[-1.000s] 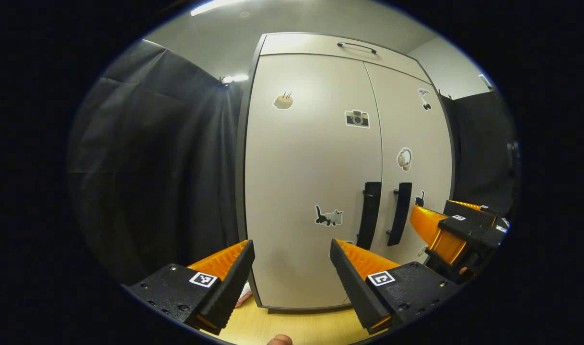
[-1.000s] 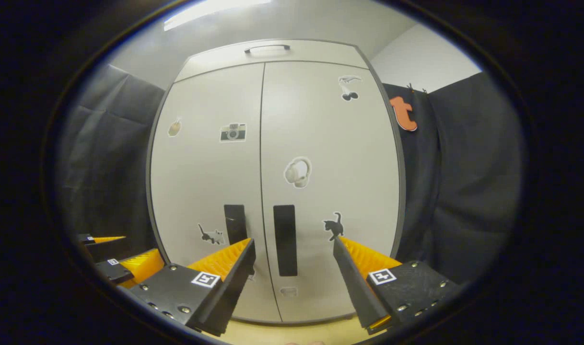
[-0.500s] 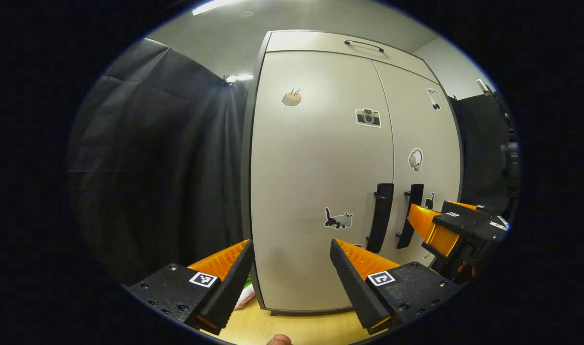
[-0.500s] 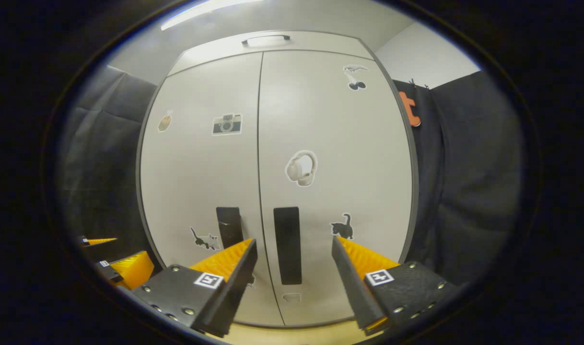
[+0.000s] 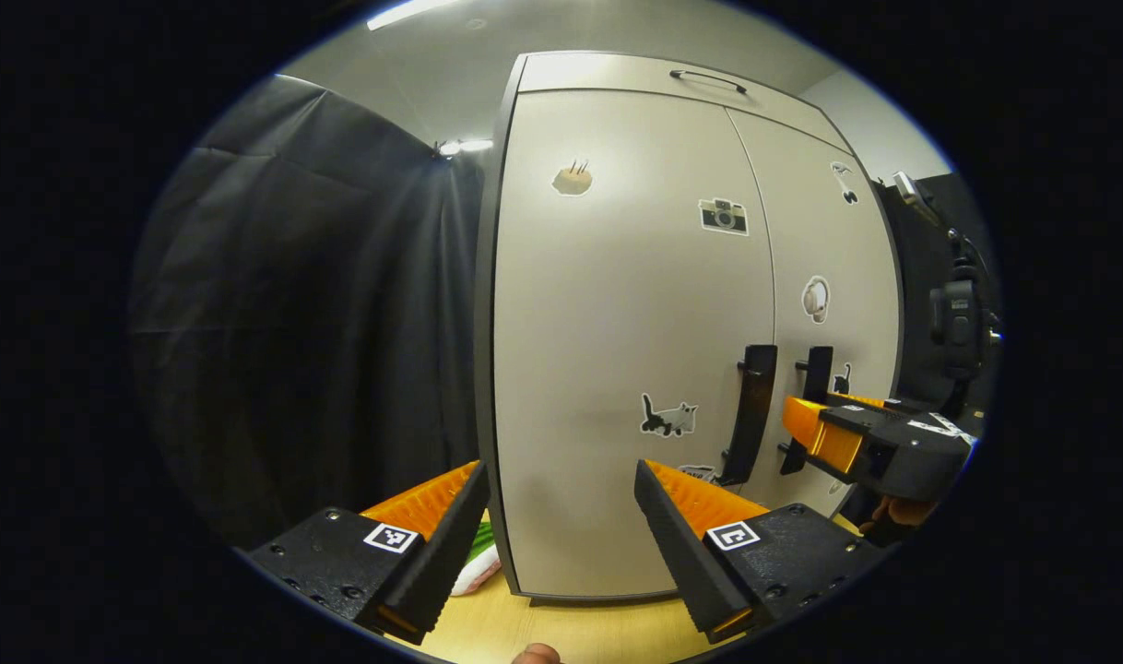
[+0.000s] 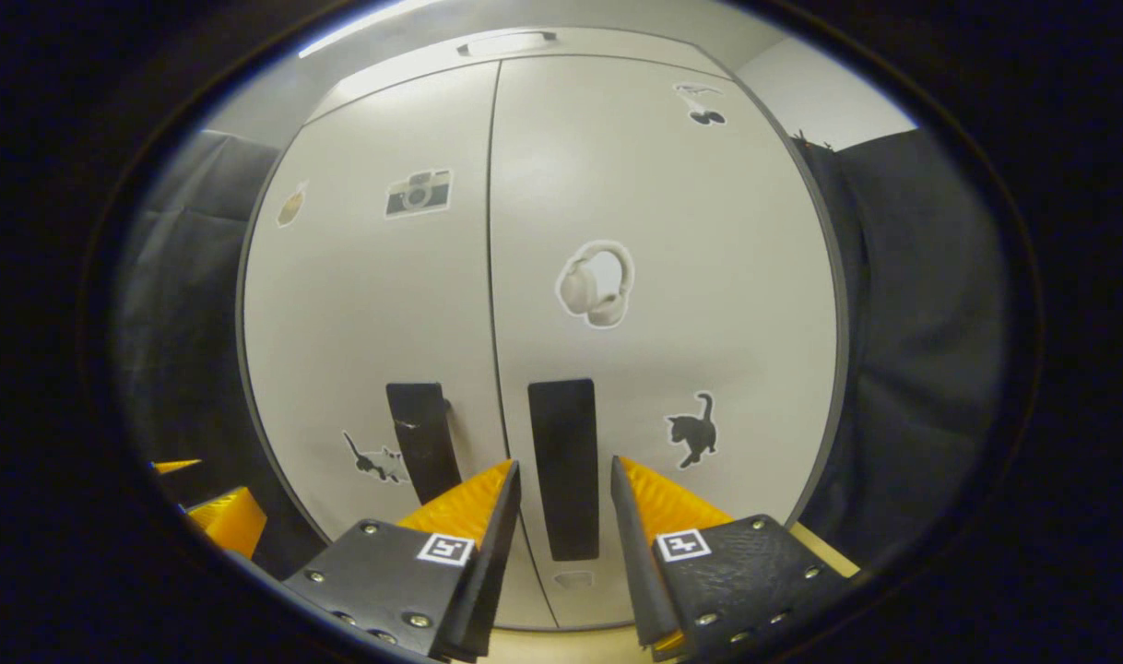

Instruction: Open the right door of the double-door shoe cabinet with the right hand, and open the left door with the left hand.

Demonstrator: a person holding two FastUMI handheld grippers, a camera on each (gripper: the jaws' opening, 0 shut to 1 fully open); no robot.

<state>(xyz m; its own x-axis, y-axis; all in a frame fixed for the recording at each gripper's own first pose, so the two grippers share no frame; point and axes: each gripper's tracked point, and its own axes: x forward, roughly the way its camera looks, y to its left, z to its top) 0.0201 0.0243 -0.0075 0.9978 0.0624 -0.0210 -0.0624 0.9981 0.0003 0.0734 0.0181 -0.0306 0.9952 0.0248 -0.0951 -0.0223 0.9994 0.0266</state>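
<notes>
Change: right tool [image 6: 561, 484] has closed in on the right door handle [image 6: 564, 466], its fingers narrower than before.
Left tool [image 5: 561, 503]: released, left of that handle, waiting before the left door [image 5: 617, 350].
Right tool: still unclenched, straddling that handle, lined up to grip.
Doors: both shut.

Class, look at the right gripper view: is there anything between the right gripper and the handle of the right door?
Nothing visible. The right gripper is open with the right door's handle straight ahead between its fingers, and the gap between them holds no other object.
</notes>
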